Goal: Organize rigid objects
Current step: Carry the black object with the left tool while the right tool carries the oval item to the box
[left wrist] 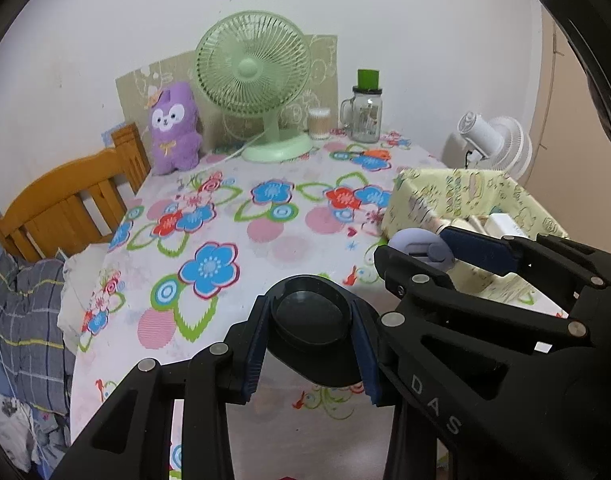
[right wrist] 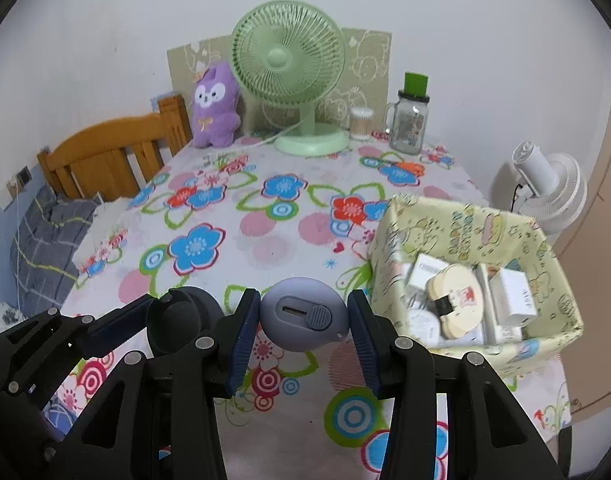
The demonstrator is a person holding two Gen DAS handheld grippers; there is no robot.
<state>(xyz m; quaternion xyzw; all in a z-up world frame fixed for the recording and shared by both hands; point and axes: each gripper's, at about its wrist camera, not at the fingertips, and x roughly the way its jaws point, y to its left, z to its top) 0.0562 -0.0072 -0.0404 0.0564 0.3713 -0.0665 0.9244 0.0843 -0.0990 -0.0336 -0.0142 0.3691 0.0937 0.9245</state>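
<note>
Black oval case in left fingers, lavender rounded case in right

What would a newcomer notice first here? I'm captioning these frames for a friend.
Each gripper grips a rounded thing above the flowered tablecloth: the left gripper a black oval piece, the right gripper a lavender oval gadget. Behind stands a green fan; a patterned box sits right.

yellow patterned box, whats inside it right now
Inside the yellow patterned box: small white boxes, a cream bear-shaped compact lying on top, and a round white container. Whatever lies beneath them, and the bottom, is covered.
</note>
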